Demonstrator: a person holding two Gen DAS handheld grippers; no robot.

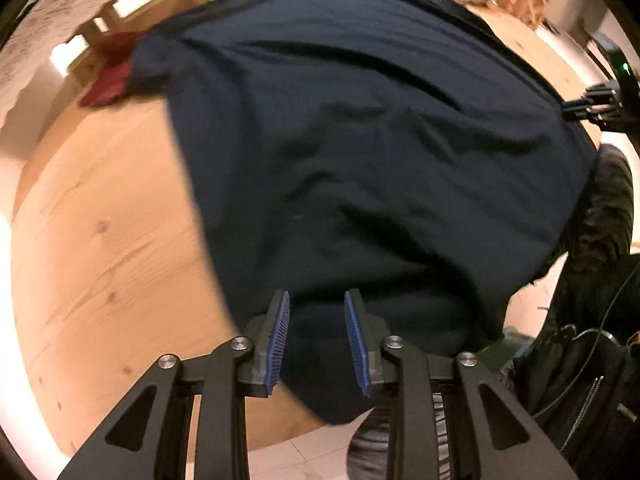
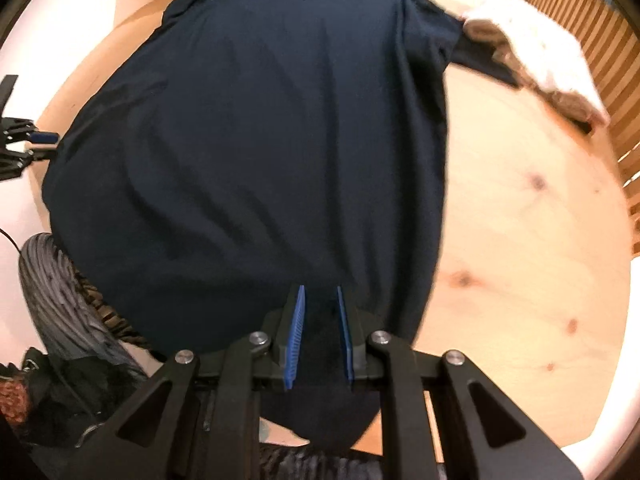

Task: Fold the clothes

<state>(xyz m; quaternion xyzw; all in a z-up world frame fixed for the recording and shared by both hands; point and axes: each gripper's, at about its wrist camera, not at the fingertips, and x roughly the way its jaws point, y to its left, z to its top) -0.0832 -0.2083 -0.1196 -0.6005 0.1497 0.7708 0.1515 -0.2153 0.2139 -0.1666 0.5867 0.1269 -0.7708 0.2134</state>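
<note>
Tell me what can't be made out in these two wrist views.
- Shirt hem: below both grippers, it hangs over the table edge.
- Red cloth: left view, blurred, partly under the shirt.
- White cloth: right view, blurred, overexposed.
- Person's legs: cut off by the lower frame edges.

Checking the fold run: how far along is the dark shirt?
Done: dark shirt lies spread flat on the wooden table. In hand: left tool and right tool both sit at its near hem, cloth between their fingers, no firm pinch evident. Left: every fold; none visible yet.
</note>
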